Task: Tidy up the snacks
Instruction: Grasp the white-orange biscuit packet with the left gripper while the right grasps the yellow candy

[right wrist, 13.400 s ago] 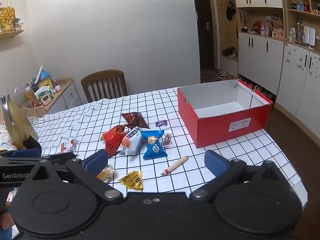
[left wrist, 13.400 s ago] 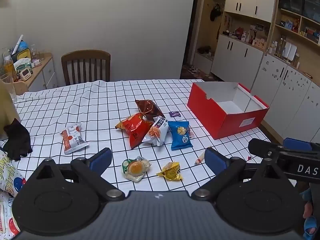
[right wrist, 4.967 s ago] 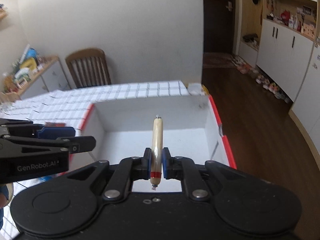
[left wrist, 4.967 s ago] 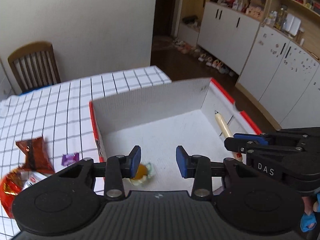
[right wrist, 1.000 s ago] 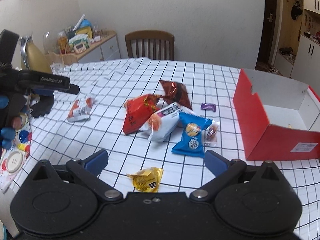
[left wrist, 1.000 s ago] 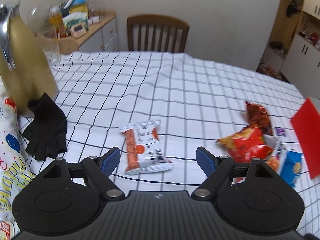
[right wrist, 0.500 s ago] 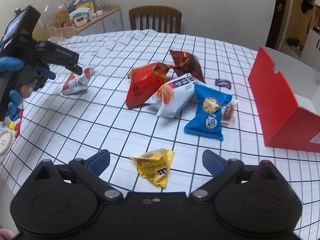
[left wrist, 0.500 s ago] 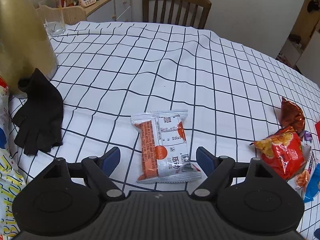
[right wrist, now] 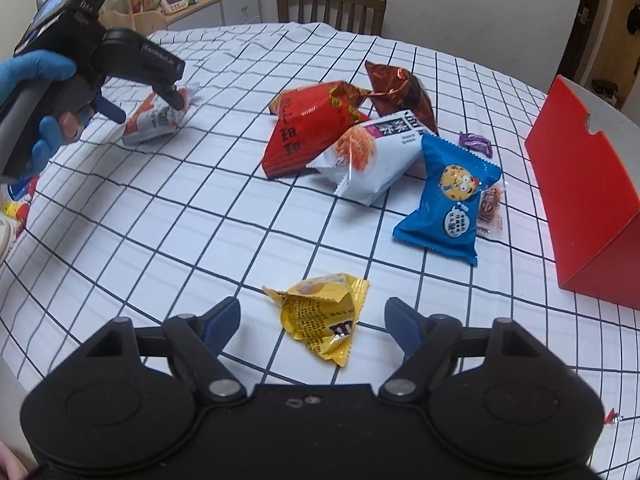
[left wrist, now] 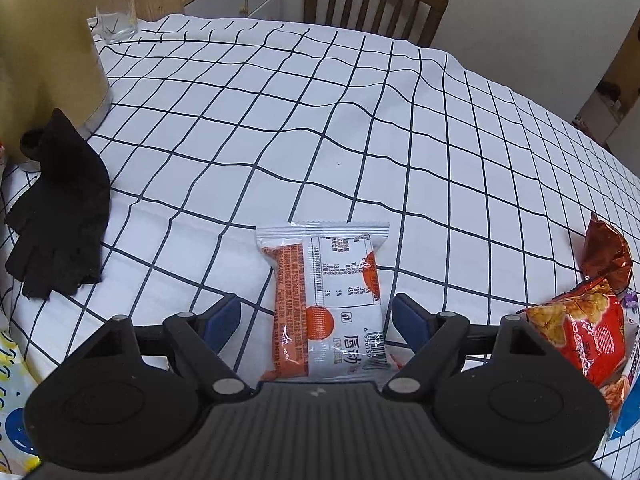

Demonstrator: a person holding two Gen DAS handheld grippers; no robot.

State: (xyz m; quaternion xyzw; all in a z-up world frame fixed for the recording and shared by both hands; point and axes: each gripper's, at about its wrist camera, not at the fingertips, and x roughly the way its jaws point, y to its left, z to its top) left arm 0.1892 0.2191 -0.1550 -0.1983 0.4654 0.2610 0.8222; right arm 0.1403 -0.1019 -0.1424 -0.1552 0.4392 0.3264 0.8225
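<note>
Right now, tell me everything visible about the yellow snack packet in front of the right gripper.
The yellow packet is a small, crinkled foil-like wrapper with dark print, sealed serrated ends and a pictured snack near its top. It lies crumpled on the checked tablecloth, apart from the other snacks. It sits between the fingers of the right gripper, whose jaws are closing; neither pad touches it.

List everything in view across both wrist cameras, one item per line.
orange-and-white wafer pack: 1, table's left part, between left fingers
yellow candy packet: 1, between right fingers
red chip bag: 1, centre pile
dark red foil bag: 1, behind pile
white snack bag: 1, on pile
blue cookie pack: 1, right of pile
purple candy: 1, near box
red box: 1, right
black glove: 1, left
chair: 1, wooden, behind the table
left gripper: open
right gripper: closing, untouching
</note>
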